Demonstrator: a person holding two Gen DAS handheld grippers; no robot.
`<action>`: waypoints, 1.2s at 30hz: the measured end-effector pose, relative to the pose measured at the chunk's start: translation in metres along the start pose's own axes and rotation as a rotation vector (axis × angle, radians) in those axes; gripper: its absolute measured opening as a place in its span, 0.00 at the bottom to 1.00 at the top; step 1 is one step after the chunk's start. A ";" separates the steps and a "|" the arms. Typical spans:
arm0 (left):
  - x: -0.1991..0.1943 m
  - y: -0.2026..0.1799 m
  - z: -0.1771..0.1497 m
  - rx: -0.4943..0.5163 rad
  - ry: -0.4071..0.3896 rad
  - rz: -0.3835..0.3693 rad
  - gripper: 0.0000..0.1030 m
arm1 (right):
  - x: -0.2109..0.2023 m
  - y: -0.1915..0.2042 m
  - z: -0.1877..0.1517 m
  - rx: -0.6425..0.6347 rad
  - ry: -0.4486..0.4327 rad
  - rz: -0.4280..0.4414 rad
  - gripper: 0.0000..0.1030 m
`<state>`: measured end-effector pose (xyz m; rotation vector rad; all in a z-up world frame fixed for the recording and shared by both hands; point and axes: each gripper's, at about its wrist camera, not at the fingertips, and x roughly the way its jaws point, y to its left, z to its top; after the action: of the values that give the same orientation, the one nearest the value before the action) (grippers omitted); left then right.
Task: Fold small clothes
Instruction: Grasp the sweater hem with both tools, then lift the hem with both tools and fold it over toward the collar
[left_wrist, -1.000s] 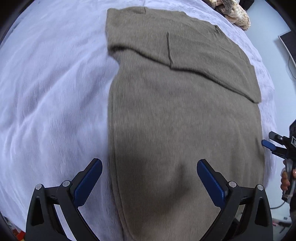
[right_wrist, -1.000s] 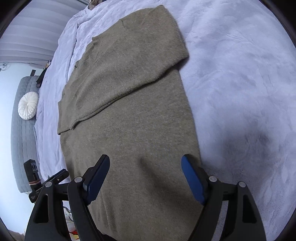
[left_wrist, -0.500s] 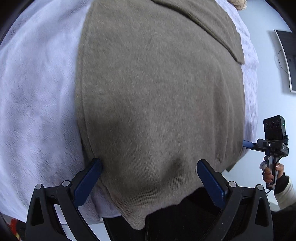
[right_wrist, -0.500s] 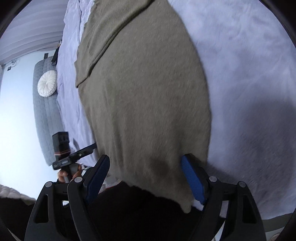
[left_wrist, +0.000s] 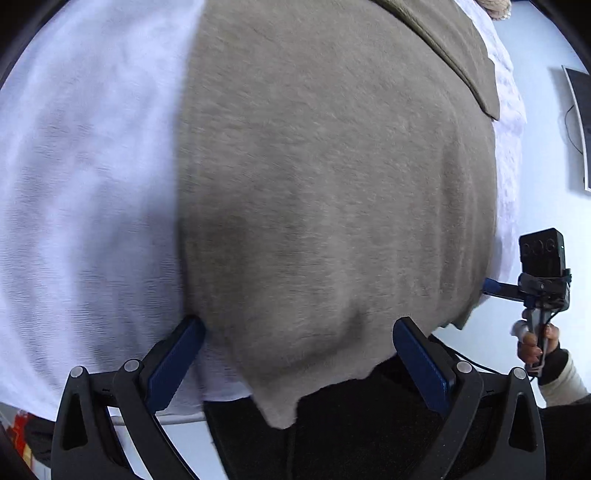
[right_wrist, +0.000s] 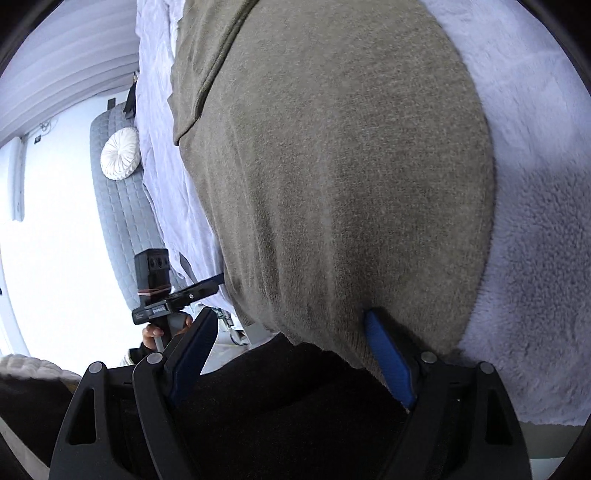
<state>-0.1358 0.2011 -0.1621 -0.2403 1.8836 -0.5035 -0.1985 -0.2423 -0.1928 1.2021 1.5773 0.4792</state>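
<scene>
Left wrist view: the left tool (left_wrist: 297, 350) is hovering with its jaws standing wide and gripping nothing, bracketing the bottom hem of the olive sweater (left_wrist: 332, 177), which is lying flat on the white bed cover (left_wrist: 85, 177) and filling the centre of the frame. The hem is overhanging the bed's near edge at lower centre (a sleeve is lying folded across the garment at the upper right). At the right edge, the right tool (left_wrist: 491, 286) is sitting just beside the hem's other corner, held by a hand (left_wrist: 535, 341).

Right wrist view: the right tool (right_wrist: 291, 349) is likewise spread wide and holding nothing; its right pad (right_wrist: 388, 354) is lying against or slightly under the knit, the other hanging clear of it.

Risks, as judged: either tool may be pinching only the top layer, or catching the fleecy cover with the hem, because the pads are straddling unevenly. Uneven corner grips would be skewing the fold, and the overhanging hem could be sliding off the bed.
</scene>
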 end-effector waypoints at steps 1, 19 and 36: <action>0.002 -0.002 0.001 0.005 0.002 -0.003 1.00 | 0.002 0.001 0.001 -0.001 0.002 0.004 0.82; 0.021 -0.029 0.021 0.025 0.023 -0.047 0.39 | -0.028 -0.005 -0.015 0.013 -0.028 -0.072 0.84; 0.024 -0.055 0.037 0.081 0.013 -0.136 0.13 | -0.007 -0.013 -0.012 0.011 -0.036 0.035 0.09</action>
<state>-0.1143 0.1343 -0.1676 -0.3136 1.8627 -0.6742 -0.2158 -0.2506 -0.1953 1.2416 1.5320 0.4691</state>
